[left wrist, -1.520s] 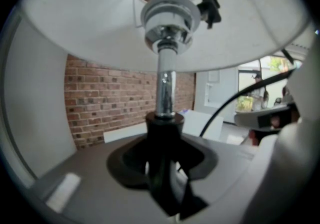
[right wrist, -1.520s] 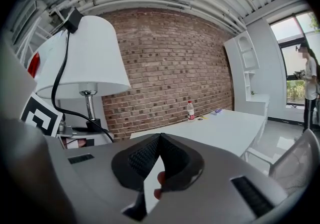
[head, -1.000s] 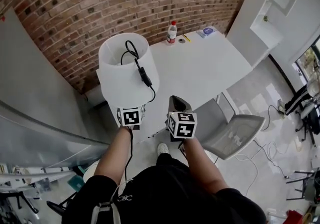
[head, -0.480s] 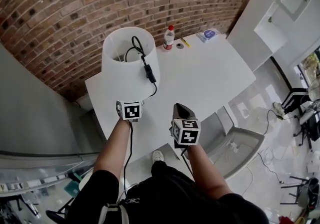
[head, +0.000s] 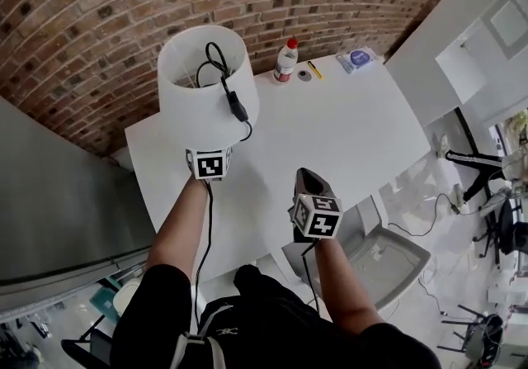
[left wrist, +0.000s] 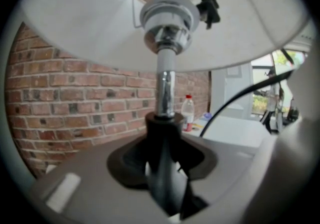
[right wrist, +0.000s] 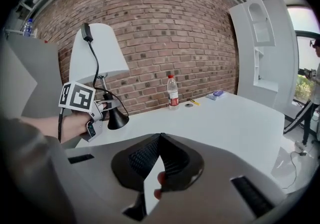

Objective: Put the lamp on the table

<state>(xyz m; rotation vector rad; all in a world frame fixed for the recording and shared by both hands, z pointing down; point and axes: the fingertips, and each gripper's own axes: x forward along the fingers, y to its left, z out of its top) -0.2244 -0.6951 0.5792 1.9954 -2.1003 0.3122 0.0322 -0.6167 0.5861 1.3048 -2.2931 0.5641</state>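
The lamp has a white shade with its black cord and plug tucked into the top. My left gripper is shut on the lamp just above its black foot, below the chrome stem. In the right gripper view the lamp hangs upright with the foot a little above the left end of the white table. My right gripper is shut and holds nothing. It hovers over the near side of the table.
A water bottle with a red cap stands at the table's far edge by the brick wall, with a small round thing, a yellow pen and a blue packet beside it. A grey chair stands at the near right.
Both grippers have come forward from the table's near edge to over its top. The lamp, still held by the left gripper, now hangs over the table's left part.
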